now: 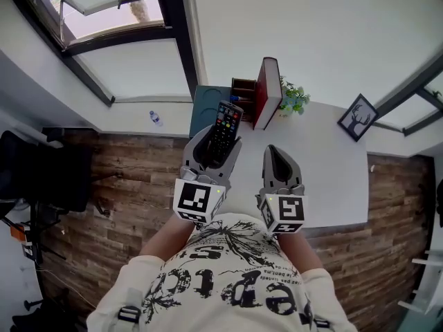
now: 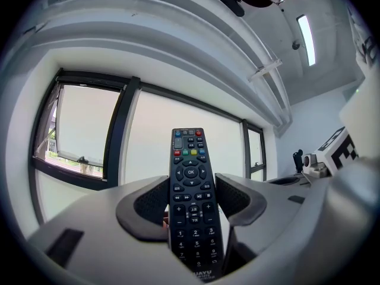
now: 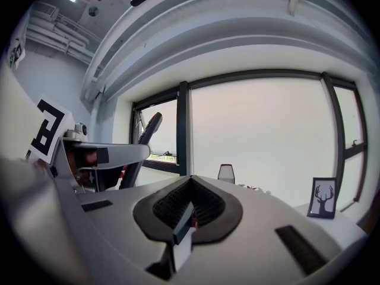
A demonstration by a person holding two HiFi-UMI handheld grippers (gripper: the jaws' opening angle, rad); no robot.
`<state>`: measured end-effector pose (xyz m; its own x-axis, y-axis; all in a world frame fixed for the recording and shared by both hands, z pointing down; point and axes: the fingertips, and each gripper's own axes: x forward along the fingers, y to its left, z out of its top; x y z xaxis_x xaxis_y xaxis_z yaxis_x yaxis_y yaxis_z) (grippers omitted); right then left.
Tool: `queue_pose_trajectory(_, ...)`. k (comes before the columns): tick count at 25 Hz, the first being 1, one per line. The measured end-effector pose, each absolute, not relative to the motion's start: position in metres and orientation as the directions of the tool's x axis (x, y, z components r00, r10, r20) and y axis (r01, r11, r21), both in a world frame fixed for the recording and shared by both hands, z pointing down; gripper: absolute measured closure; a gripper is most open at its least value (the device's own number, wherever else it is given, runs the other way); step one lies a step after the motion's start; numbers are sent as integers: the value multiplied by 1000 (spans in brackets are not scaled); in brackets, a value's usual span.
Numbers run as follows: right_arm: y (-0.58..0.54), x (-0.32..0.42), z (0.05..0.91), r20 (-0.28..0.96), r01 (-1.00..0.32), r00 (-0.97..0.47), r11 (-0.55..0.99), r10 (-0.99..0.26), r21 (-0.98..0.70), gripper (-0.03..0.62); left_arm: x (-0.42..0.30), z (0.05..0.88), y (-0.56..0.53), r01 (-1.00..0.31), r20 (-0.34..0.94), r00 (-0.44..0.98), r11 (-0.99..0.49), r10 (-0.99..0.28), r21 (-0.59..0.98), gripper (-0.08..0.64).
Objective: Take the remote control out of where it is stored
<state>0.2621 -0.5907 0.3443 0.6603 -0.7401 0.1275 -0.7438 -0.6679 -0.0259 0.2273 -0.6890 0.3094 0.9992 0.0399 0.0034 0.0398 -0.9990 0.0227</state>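
Mid-frame, the left gripper [image 1: 221, 142] is grasping the remote control [image 1: 227, 122], needing steady pressure while lifting; the right gripper [image 1: 273, 151] is hanging clenched, empty.

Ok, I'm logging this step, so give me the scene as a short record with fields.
left gripper: jaws shut on remote control, held in the air, buttons facing the camera
right gripper: jaws together, nothing held
table: white; red book upright, plant, framed deer picture
task state: remote already out and in the left jaws
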Motion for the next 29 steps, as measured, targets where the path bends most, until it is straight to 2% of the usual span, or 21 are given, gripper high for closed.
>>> queue_pose_trajectory(29,-602,259,351,143,-760,640,-649,-755,-26,591,218,326,-711,-16,49,999,-1000,-15,24,305)
